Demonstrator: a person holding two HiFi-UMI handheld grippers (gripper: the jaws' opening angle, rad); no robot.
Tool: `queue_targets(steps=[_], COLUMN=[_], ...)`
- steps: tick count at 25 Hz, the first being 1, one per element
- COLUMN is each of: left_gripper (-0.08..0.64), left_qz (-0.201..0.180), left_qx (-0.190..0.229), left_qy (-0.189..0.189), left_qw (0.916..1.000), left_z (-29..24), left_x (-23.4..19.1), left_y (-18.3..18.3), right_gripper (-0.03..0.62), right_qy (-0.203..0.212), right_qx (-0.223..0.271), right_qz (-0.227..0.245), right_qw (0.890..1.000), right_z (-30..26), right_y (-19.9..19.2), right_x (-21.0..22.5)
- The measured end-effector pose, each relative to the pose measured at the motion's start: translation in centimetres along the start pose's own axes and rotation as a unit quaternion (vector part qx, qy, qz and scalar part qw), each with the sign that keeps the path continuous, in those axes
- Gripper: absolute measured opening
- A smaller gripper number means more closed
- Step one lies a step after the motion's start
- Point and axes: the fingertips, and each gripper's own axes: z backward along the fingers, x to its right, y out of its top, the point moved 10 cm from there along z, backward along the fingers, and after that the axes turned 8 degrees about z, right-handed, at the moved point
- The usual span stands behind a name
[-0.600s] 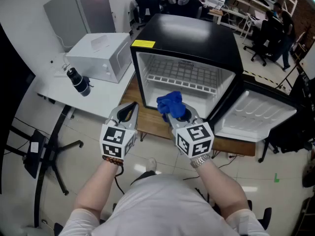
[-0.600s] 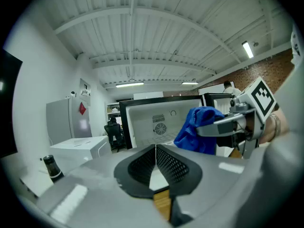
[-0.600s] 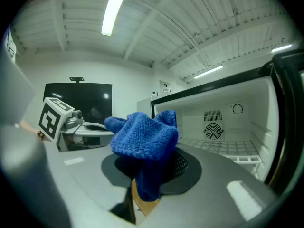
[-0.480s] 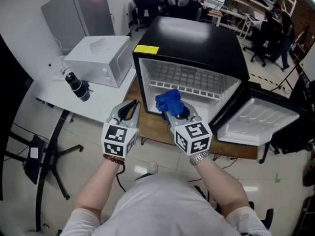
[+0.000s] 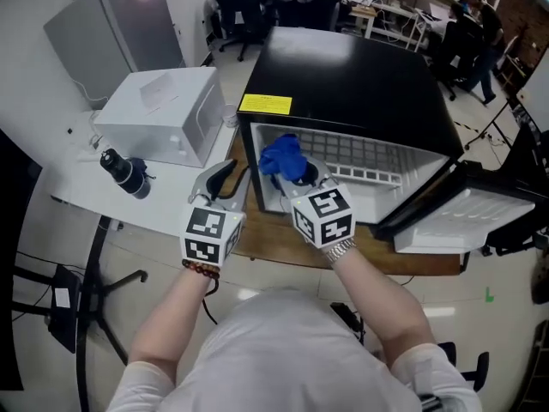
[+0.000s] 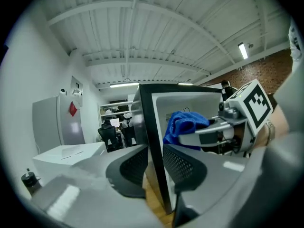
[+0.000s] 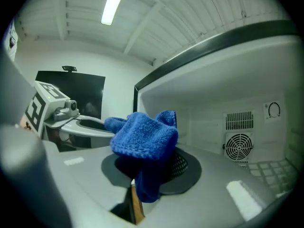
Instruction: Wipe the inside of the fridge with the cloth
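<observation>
A black mini fridge (image 5: 360, 75) stands open, its door (image 5: 467, 217) swung out to the right. My right gripper (image 5: 296, 178) is shut on a bunched blue cloth (image 5: 279, 157) and holds it just inside the opening, at the upper left, above the wire shelf (image 5: 369, 157). In the right gripper view the cloth (image 7: 142, 137) hangs over the jaws, with the white back wall and a fan vent (image 7: 239, 146) beyond. My left gripper (image 5: 225, 178) hovers by the fridge's left front edge (image 6: 152, 127). Its jaws stand a little apart with nothing between them.
A white box-shaped appliance (image 5: 159, 114) and a small black device (image 5: 124, 174) sit on the white table (image 5: 94, 200) to the left. The fridge rests on a wooden board (image 5: 274, 239). Office chairs and people are far behind the fridge.
Both grippers have moved forward to the fridge. The right one has carried the cloth from in front of the opening up into its upper left part.
</observation>
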Motion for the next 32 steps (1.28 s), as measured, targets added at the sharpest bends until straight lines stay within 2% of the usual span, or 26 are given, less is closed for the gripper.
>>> queue_targets(steps=[5,12,23,32], left_gripper=[0.097,0.100,0.135,0.140], left_qz=[-0.005,-0.018,-0.016,-0.016], left_qx=[-0.005,-0.009,0.003,-0.003], left_qy=[-0.026,-0.056,-0.066,-0.076], left_qw=[0.9996,0.9982,0.9977,0.9970], left_z=[-1.5,-2.9,-3.6,-3.5], left_x=[-1.5,-1.9,-1.9,-1.8], left_y=[-0.6,-1.2,-1.5,-1.5], right_gripper=[0.095,0.091,0.084,0.083], right_qy=[-0.001,-0.022,-0.081,-0.113], right_qx=[0.006,0.019,0.021,0.006], right_qz=[0.004,-0.001,-0.009,-0.016], right_qw=[1.000,1.000,0.996,0.993], right_z=[-3.0,-4.2,-6.0,-7.2], right_y=[-0.1,-0.2,-0.7,-1.3], right_x=[0.1,0.9,1.9,2.7])
